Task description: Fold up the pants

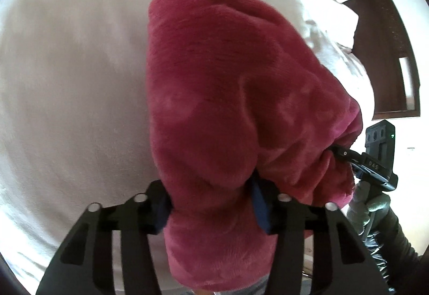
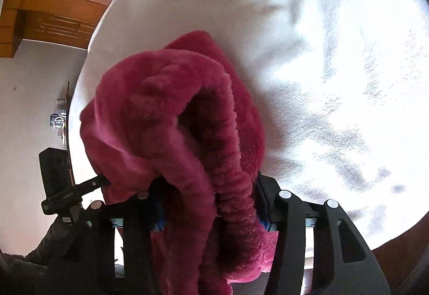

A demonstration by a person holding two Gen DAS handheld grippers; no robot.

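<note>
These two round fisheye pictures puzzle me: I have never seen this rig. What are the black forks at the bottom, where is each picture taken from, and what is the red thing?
There is no robot arm here. A person holds a two-finger tool in each hand, each carrying a camera that looks along its fingers.

In the left wrist picture, the left gripper is shut on the fuzzy red pants; the other tool shows at its right edge.

In the right wrist picture, the right gripper is also shut on the pants, at a gathered, elastic-looking edge.

Beneath lies a white bed. The pants hang bunched between both tools, not yet folded.
</note>
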